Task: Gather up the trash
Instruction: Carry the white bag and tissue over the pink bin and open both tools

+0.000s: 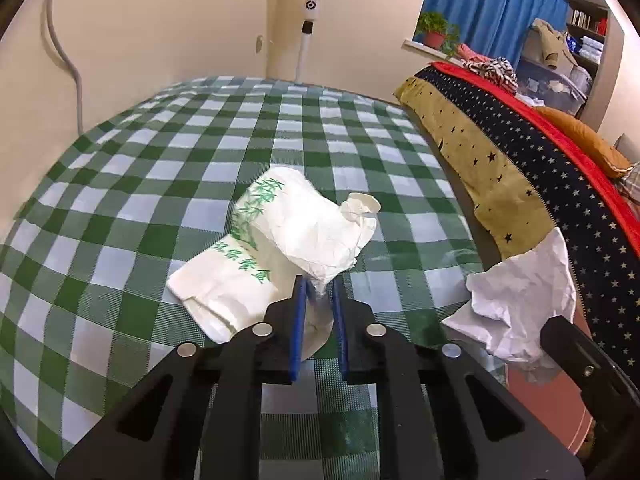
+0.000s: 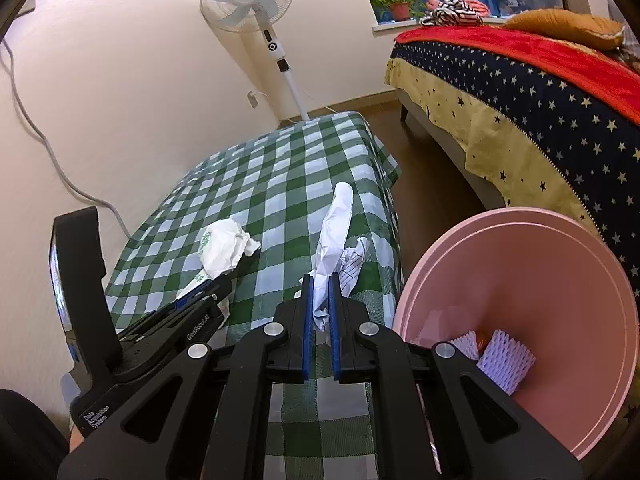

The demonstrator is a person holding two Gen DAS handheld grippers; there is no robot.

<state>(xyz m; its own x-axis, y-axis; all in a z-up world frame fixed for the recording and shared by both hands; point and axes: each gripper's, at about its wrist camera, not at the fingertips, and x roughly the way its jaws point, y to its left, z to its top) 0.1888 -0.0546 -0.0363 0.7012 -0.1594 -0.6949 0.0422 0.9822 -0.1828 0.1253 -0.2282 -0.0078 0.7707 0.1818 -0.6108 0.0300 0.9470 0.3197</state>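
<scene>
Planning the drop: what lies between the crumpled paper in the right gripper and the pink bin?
Nothing. In the right wrist view only the tablecloth's edge and floor separate the crumpled paper from the pink bin.

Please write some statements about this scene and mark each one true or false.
1. The left gripper is shut on the printed bag. True.
2. The right gripper is open. False: it is shut on crumpled paper.
3. The pink bin holds nothing. False: white foam netting lies inside.
4. The cloth is green and white checked. True.
5. The fan stands on the table. False: it stands on the floor.
</scene>
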